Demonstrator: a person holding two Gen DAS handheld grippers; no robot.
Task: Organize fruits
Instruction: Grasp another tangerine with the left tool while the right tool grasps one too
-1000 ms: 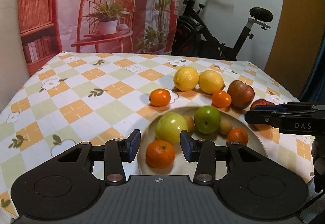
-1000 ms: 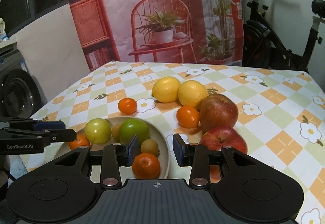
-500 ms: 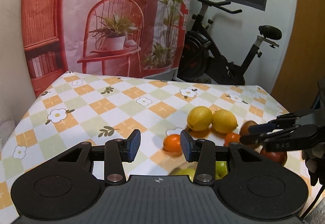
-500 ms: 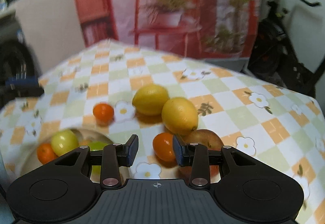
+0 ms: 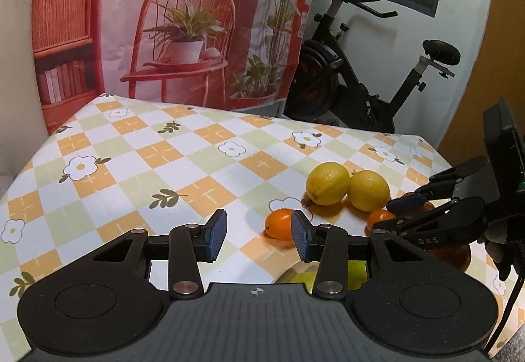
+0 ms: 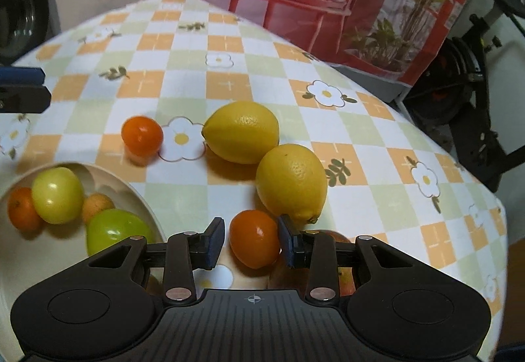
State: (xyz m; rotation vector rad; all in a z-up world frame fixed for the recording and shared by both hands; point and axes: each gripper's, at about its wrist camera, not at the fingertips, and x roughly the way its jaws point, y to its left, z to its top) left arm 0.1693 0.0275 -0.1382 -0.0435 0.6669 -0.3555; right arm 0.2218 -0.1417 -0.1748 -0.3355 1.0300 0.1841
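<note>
While several fruits already sit in the bowl (image 6: 149, 214), two lemons (image 6: 241, 135), apples and two oranges remain on the tabletop (image 6: 229, 79), one orange (image 6: 254, 242) framed between the open right tongs (image 6: 251, 244), the left tongs (image 5: 259, 239) gaping empty.

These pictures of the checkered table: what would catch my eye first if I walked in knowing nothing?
Probably the two bright yellow lemons lying side by side, touching, mid-table on the checkered flower tablecloth. Just before them, a small orange sits between the open jaws of the right gripper. At the left, a pale plate holds green apples and small oranges.
</note>
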